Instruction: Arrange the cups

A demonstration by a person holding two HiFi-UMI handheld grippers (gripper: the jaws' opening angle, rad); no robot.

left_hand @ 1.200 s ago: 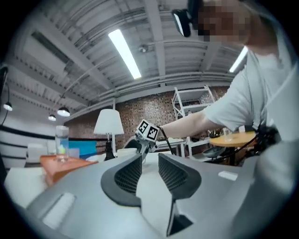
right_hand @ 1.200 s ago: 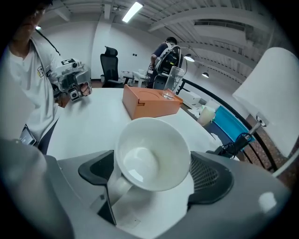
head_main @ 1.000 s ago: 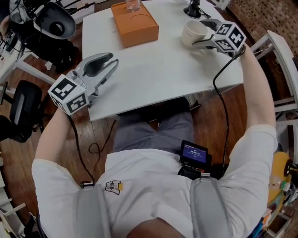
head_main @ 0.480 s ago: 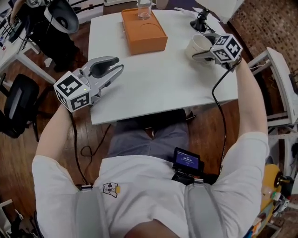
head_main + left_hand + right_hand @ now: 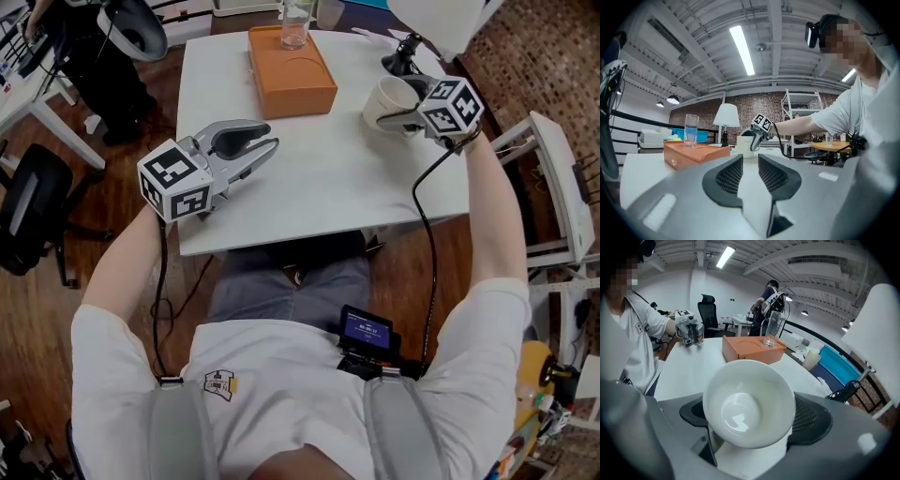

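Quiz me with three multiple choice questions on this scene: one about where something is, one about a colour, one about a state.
1. Where does the glass stand? A on the box; B on the floor; C on a chair.
2. What colour is the cup in the right claw? A orange; B white; C blue.
3. The left claw is: A shut on a cup; B shut on a glass; C open, empty.
1 A: it stands on the orange box. 2 B: white inside and out. 3 C: jaws apart, nothing between them, though they have just been closing slightly.
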